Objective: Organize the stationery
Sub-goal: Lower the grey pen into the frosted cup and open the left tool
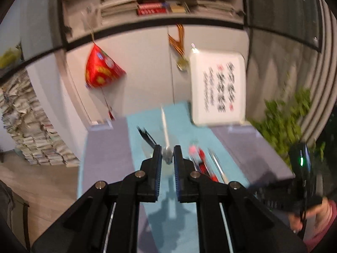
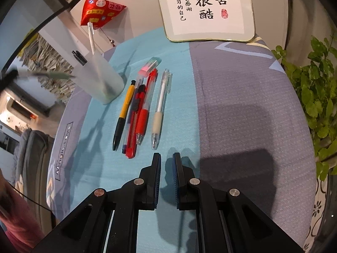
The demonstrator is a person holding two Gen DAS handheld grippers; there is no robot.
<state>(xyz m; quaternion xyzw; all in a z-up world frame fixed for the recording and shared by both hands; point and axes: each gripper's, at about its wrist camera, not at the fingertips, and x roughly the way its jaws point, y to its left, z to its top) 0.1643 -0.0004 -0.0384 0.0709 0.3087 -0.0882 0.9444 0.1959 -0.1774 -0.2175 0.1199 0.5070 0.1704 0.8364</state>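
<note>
- lifting one pen: the left gripper [image 1: 167,154] is pinching a grey-green pen [image 1: 167,155] by one end, held in the air above the teal cloth [image 2: 101,147] on the counter [image 2: 242,109].
- the same pen shows in the right wrist view as a blurred greenish bar at the left edge, level with the rim of the frosted pen cup [image 2: 99,80].
- cup contents: a white pen [image 2: 91,40] and a black pen [image 2: 79,58], both upright.
- right gripper [image 2: 166,160]: pressed together on nothing, hovering low over the cloth just short of the pen row.
- still lying beside the cup: yellow-and-black pen [image 2: 124,113], red utility knife [image 2: 134,124], red gel pen [image 2: 145,107], clear pen [image 2: 161,109], eraser [image 2: 150,65].
- next move, as judged: tip the held pen upright and lower it into the cup, clear of the two pens already standing there.
- surroundings: framed calligraphy [image 2: 206,8], red hanging charm [image 2: 101,10], potted plant [image 2: 313,88]; none in the path.
</note>
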